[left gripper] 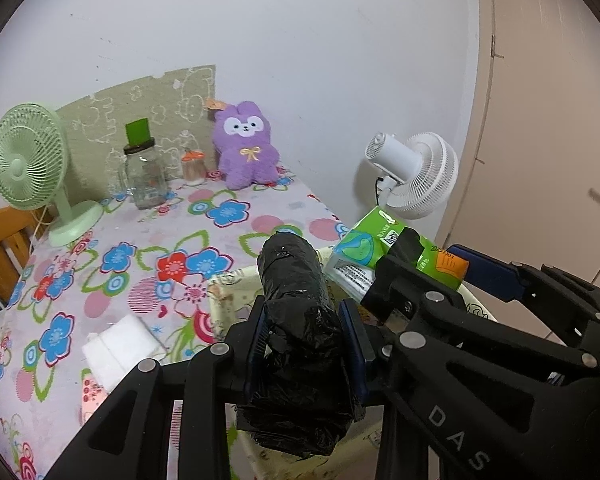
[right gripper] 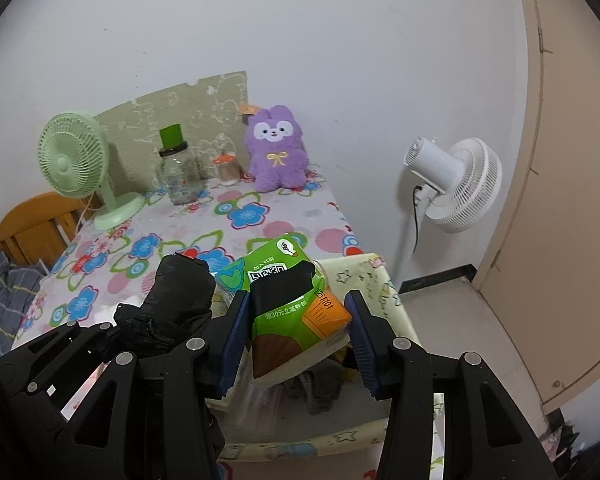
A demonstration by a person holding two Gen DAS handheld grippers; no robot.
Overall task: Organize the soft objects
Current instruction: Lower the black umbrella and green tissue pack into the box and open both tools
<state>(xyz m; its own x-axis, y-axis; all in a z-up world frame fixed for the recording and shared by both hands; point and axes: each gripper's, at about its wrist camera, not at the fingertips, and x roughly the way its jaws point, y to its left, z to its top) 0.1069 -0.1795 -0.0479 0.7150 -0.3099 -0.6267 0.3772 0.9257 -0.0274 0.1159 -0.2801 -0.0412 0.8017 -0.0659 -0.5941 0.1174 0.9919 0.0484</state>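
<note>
Black bag roll [left gripper: 296, 320] clamped by left gripper [left gripper: 306, 344]; tissue pack [right gripper: 288, 312] held in right gripper [right gripper: 296, 336]. Both should be lowered squarely into fabric bin [right gripper: 384, 292] before release.

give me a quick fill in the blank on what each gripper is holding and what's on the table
The left gripper holds a ____ roll of bags.
The right gripper holds a tissue pack that is mostly ____.
The plush toy against the wall is ____.
Beside the glass jar stands a green ____.

Missing: black; green; purple; fan
</note>
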